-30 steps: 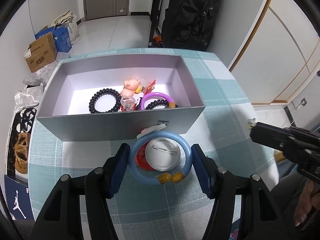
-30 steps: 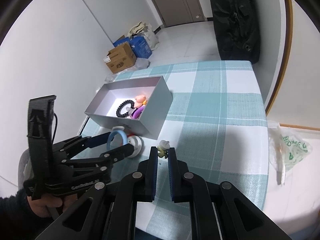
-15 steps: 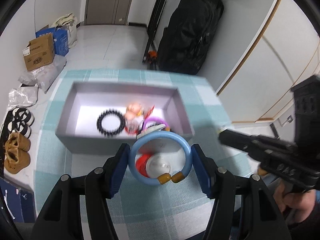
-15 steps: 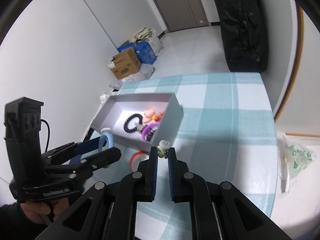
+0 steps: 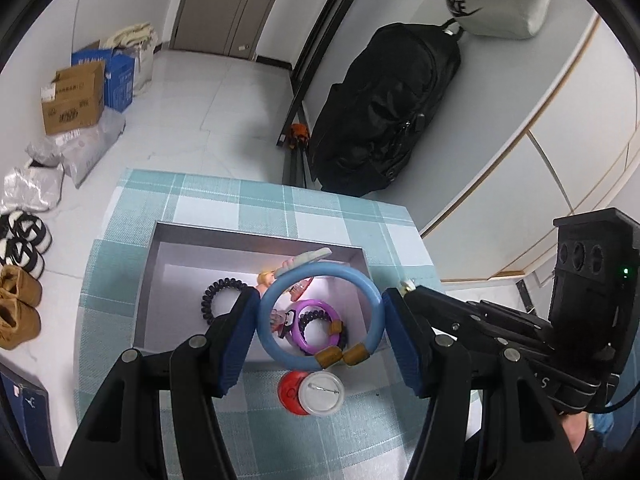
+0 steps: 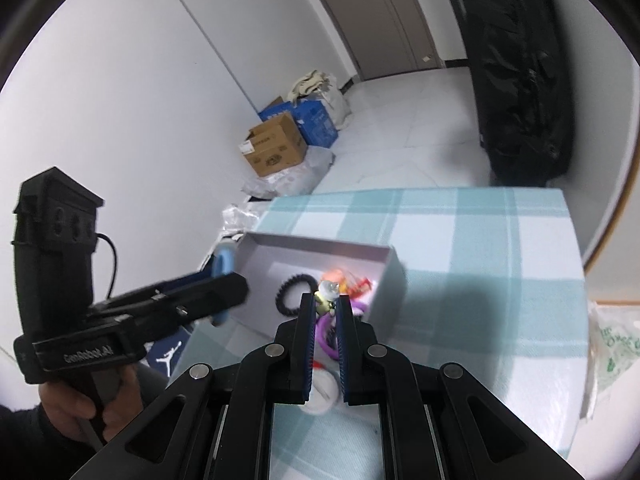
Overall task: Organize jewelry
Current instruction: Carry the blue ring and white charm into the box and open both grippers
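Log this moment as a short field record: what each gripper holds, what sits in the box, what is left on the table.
left gripper: jaws shut on the light blue ring bangle with two amber beads, held above the box
right gripper: jaws shut on a small white and yellow charm
grey rectangular box: holds a black coiled hair tie, a purple bangle, a pink figure and small red pieces
teal checked tablecloth: a round white pin badge on a red disc, in front of the box
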### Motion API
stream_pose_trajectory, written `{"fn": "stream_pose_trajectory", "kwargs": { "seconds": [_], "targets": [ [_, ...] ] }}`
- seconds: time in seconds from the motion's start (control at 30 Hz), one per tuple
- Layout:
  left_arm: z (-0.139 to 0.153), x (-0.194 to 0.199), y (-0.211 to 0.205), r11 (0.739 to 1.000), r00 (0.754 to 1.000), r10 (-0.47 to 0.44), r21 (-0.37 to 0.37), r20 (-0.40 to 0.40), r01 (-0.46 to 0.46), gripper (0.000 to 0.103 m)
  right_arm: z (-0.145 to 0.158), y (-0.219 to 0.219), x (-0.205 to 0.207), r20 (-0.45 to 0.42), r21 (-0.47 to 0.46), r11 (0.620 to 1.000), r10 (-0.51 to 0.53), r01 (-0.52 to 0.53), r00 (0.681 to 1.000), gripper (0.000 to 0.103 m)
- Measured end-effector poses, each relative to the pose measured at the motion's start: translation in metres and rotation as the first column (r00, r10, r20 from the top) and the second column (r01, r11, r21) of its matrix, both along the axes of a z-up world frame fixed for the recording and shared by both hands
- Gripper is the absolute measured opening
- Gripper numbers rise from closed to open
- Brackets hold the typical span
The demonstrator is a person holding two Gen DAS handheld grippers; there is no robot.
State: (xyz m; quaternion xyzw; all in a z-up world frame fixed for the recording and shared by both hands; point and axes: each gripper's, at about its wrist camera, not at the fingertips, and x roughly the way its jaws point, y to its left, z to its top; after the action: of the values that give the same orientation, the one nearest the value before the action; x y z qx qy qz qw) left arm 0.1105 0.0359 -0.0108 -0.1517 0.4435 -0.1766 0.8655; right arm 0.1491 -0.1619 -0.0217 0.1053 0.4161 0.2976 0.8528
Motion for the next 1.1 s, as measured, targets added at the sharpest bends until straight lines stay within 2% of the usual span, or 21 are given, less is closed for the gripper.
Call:
{"fn": "stream_pose_trajectory", "kwargs": {
  "seconds": [0.23, 0.5, 0.7, 1.03, 1.1],
  "targets": [
    [-0.012, 0.024, 0.014, 0.998, 0.998, 0.027, -0.059, -0.065, -0.031, 0.058, -0.001, 0.020, 0.020, -0.002, 0.016, 0.999, 0.040, -0.040, 0.999, 0.009],
    [-0.027, 0.038, 0.023, 0.995, 0.990, 0.048, -0.079, -0.131, -0.059, 0.058, -0.011, 0.029, 0.039, -0.028, 0.024, 0.998, 0.061, -0.060, 0.998, 0.009],
    [-0.032, 0.042, 0.026, 0.995, 0.987, 0.074, -0.060, -0.141, -0.083, 0.058, -0.019, 0.030, 0.047, -0.053, 0.024, 0.998, 0.065, -0.064, 0.996, 0.009],
    [-0.034, 0.047, 0.019, 0.997, 0.987, 0.037, -0.054, -0.157, -0.046, 0.058, -0.028, 0.032, 0.053, -0.091, 0.019, 0.997, 0.070, -0.069, 0.993, 0.009],
    [-0.034, 0.048, 0.020, 0.996, 0.988, 0.036, -0.071, -0.152, -0.047, 0.058, -0.028, 0.032, 0.054, -0.090, 0.016, 0.998, 0.069, -0.068, 0.994, 0.010]
  ]
}}
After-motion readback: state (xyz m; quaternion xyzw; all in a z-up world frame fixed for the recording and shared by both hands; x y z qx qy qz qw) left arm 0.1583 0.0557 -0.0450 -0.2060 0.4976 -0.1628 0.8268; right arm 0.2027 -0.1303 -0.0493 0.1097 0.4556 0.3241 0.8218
